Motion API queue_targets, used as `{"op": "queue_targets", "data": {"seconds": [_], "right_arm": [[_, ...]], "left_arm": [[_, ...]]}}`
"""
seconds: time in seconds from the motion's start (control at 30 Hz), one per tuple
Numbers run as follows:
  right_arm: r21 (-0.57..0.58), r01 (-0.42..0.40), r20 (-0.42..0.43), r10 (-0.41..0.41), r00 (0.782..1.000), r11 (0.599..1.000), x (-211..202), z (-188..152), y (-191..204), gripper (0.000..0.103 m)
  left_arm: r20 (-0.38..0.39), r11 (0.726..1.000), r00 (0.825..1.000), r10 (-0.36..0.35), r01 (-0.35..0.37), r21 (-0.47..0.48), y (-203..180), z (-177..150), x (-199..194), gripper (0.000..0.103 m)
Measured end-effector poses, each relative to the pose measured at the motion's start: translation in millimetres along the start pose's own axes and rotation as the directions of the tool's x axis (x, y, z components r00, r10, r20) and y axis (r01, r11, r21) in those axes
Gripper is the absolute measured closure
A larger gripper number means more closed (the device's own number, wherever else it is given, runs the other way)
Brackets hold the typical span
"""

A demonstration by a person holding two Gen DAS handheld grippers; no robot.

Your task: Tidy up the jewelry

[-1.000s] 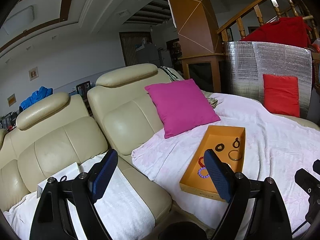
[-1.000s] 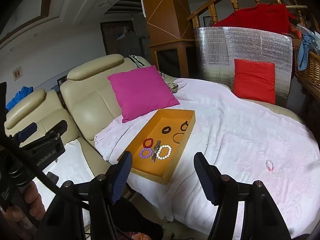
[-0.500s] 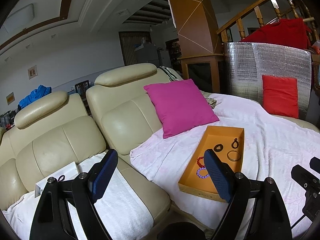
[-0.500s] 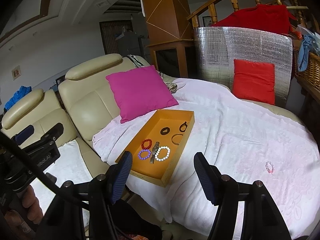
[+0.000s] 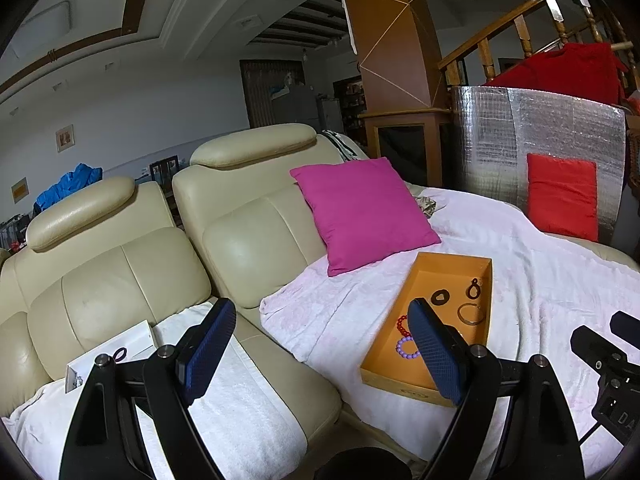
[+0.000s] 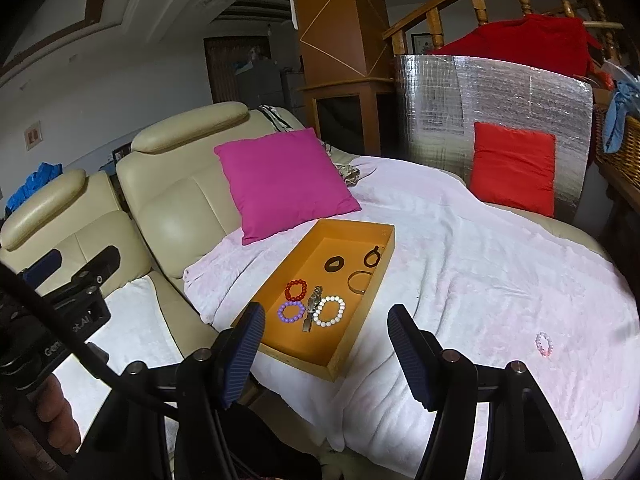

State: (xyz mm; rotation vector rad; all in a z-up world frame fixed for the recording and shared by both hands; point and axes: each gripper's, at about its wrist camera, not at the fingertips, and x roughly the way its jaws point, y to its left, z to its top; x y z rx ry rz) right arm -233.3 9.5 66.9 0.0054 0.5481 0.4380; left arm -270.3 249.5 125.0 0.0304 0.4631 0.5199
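An orange tray (image 6: 352, 336) lies on the white blanket (image 6: 460, 248) and holds several pieces: a red bracelet (image 6: 295, 289), a purple bracelet (image 6: 291, 312), a white bead bracelet (image 6: 329, 311), a watch (image 6: 311, 308), a bangle (image 6: 359, 282) and two dark rings. A pink bracelet (image 6: 544, 343) lies alone on the blanket to the tray's right. My right gripper (image 6: 326, 356) is open and empty, near the tray's front edge. My left gripper (image 5: 320, 352) is open and empty, left of the tray (image 5: 384, 344); its right finger hides part of the tray.
A magenta cushion (image 6: 284, 182) leans behind the tray. A red cushion (image 6: 514, 166) rests on a silver foil panel (image 6: 492, 92). Cream sofa seats (image 5: 120, 264) stand at the left, with a white towel (image 5: 240, 412) and a white box (image 5: 112, 354).
Both views have shifted slightly; the tray and sofa sit a little further left in each view. Both grippers stay open and empty.
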Motion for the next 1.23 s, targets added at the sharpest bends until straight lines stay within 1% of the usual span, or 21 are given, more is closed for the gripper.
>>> {"op": "queue_targets", "data": {"seconds": [0.53, 0.9, 1.0, 1.1, 1.23], "right_arm": [[-0.005, 0.008, -0.022, -0.008, 1.000, 1.000, 23.4, 5.0, 3.0, 0.035], [-0.010, 0.004, -0.032, -0.004, 0.999, 1.000, 37.3, 7.7, 3.3, 0.035], [0.006, 0.002, -0.031, -0.002, 1.000, 1.000, 41.5, 8.7, -4.1, 0.035], [0.033, 0.000, -0.032, 0.001, 0.999, 0.999, 46.0, 9.5, -16.0, 0.035], [0.080, 0.018, -0.028, -0.016, 0.999, 0.997, 48.6, 10.8, -48.6, 0.035]], "left_arm": [[-0.017, 1.000, 1.000, -0.006, 0.006, -0.010, 3.5, -2.2, 12.2, 0.015], [-0.029, 1.000, 1.000, -0.004, 0.004, -0.004, -1.3, 0.2, 20.4, 0.015], [-0.029, 1.000, 1.000, -0.001, 0.002, 0.009, -8.8, 1.2, 21.1, 0.015], [-0.008, 1.000, 1.000, -0.006, 0.006, 0.027, -21.7, 2.9, 20.3, 0.015], [0.015, 0.997, 0.998, -0.060, 0.059, 0.056, -54.3, 9.0, 20.1, 0.015]]}}
